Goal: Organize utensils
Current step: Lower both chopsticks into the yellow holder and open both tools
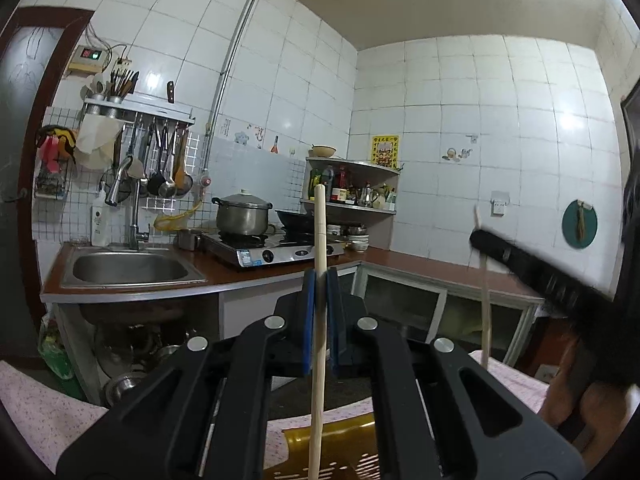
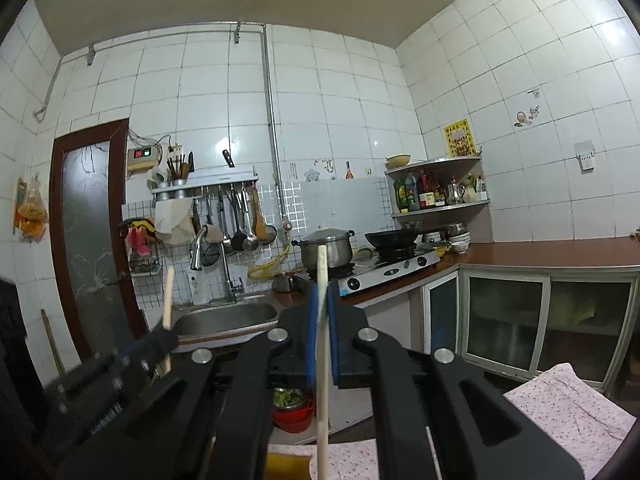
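chopsticks, two, pale wood, one to each gripper. left gripper [image 1: 320, 280]: blue pads [image 1: 308, 320] closed tight on the first chopstick [image 1: 319, 240], which stands upright between them, its blunt top level with the far stove, its lower end running down in front of a yellow perforated tray [image 1: 340, 448] at the bottom edge of the left wrist view. right gripper [image 2: 322, 292]: pads likewise clamped on the second chopstick [image 2: 322, 280], upright, top end rising in front of the steel pot [image 2: 326, 250]. each gripper appears in the other's view: the right one enters the left view from the right side with its chopstick [image 1: 485, 300] slightly tilted; the left one shows blurred at lower left of the right wrist view. both grippers are held in mid-air, pointing level toward the kitchen counter [image 1: 420, 264], well apart from it. background: steel sink [image 1: 128, 268] with tall faucet, gas stove [image 1: 276, 250] bearing the pot and a dark wok [image 2: 394, 238], corner shelf [image 2: 438, 184] of bottles, wall rack [image 1: 140, 112] hung with ladles and spoons. pink floral cloth [image 2: 568, 404] lies on the near surface below both grippers; a red bowl [image 2: 292, 416] of greens sits lower down.
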`<action>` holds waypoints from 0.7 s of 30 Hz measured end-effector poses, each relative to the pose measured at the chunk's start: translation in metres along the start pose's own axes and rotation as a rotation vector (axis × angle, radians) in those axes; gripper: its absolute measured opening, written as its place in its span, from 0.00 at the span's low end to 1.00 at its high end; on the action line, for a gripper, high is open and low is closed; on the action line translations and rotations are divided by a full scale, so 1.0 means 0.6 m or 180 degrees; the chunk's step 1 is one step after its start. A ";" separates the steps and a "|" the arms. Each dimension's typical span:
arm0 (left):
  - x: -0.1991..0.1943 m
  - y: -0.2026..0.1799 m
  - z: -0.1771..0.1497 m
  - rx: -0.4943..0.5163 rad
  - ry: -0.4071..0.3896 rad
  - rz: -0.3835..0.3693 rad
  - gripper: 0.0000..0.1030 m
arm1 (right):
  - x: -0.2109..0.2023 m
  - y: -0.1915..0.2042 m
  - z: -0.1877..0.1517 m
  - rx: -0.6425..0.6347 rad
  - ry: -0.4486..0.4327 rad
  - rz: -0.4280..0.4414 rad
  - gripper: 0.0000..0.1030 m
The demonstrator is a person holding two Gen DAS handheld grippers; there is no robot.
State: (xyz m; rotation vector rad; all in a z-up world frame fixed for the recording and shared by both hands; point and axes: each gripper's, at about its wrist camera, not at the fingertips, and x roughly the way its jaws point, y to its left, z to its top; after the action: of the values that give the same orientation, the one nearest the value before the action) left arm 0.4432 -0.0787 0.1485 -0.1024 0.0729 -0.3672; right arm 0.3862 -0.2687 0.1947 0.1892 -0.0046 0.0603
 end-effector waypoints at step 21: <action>-0.020 0.011 -0.074 0.0133 0.0030 0.0089 0.04 | 0.017 -0.004 -0.068 -0.0042 -0.0121 0.0249 0.05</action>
State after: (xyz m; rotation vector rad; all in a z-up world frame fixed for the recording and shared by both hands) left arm 0.4300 -0.0721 0.1046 -0.0584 0.0758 -0.3411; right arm 0.3963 -0.2628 0.1540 0.1770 -0.0503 0.1346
